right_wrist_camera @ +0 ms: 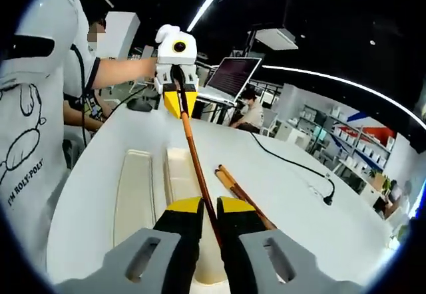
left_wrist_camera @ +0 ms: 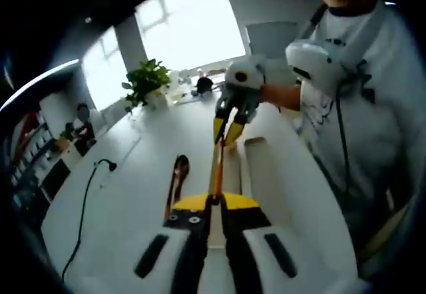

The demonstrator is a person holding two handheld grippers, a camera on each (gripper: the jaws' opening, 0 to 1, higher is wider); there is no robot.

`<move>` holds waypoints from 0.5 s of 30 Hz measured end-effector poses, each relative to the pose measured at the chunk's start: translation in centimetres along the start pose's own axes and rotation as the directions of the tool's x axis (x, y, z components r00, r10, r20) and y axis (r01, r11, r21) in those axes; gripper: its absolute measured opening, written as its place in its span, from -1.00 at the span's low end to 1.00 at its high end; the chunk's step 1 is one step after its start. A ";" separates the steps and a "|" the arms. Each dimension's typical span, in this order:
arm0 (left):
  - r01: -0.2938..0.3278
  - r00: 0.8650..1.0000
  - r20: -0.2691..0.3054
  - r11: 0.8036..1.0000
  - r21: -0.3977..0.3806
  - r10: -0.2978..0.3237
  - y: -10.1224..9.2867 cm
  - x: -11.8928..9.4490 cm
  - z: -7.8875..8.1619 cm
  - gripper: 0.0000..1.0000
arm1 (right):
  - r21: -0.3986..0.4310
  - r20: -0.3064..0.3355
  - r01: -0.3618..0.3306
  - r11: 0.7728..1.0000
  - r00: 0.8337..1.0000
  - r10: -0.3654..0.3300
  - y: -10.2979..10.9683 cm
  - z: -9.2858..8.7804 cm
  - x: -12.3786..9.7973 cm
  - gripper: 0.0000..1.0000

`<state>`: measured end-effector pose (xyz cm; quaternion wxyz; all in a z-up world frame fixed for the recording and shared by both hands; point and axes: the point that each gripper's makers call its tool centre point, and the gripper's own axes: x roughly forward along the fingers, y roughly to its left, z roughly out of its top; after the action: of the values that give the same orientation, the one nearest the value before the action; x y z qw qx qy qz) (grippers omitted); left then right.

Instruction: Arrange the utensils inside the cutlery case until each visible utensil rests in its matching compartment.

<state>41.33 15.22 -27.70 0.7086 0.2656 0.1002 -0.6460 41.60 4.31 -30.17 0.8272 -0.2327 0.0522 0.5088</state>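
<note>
Left gripper view shows your left gripper (left_wrist_camera: 212,207) clamped on one end of a single wooden chopstick (left_wrist_camera: 217,167), while your right gripper (left_wrist_camera: 229,133) pinches the far end of the same stick. The right gripper view tells the same story from the other side: the right gripper (right_wrist_camera: 212,219) has its yellow-tipped jaws closed on the near end of the stick (right_wrist_camera: 194,157), and the left gripper (right_wrist_camera: 180,111) holds the far end with its jaws shut on it. The stick hangs above the white cutlery case (right_wrist_camera: 133,187), roughly along one of its long compartments, on the white desk (right_wrist_camera: 286,187). A second pair of chopsticks (right_wrist_camera: 239,191) lies on the desk just beside the case, outside it.

Treat the stick as light, stiff and thin, probably smooth-lacquered, so it could pivot or slide between hard jaws. With both ends held, any twist between your hands may bend it or pop it free, so keep the two grippers in line. To lower it, my guess is that you should keep it level over the narrow slot and let one end go first. For the pair on the desk, take each near the middle, where balance looks best.
</note>
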 end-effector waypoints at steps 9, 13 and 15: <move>0.013 0.999 -0.029 0.999 -0.041 -0.014 0.3 0.2 -2.6 -0.88 | 0.022 -0.060 -0.041 0.999 0.997 0.042 0.5 -1.9 1.7 -0.87; 0.026 0.999 -0.037 0.998 -0.050 -0.028 0.6 0.9 -3.5 -0.88 | 0.030 -0.089 -0.038 0.999 0.995 0.041 0.2 -2.7 1.8 -0.87; 0.033 0.999 -0.030 0.998 -0.061 -0.035 0.6 1.1 -3.7 -0.88 | 0.053 -0.094 -0.041 0.998 0.995 0.046 0.1 -3.0 1.8 -0.87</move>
<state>42.87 16.13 -31.22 0.7037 0.2526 0.1351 -0.6502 42.82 4.48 -33.46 0.8182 -0.2341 0.1094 0.5135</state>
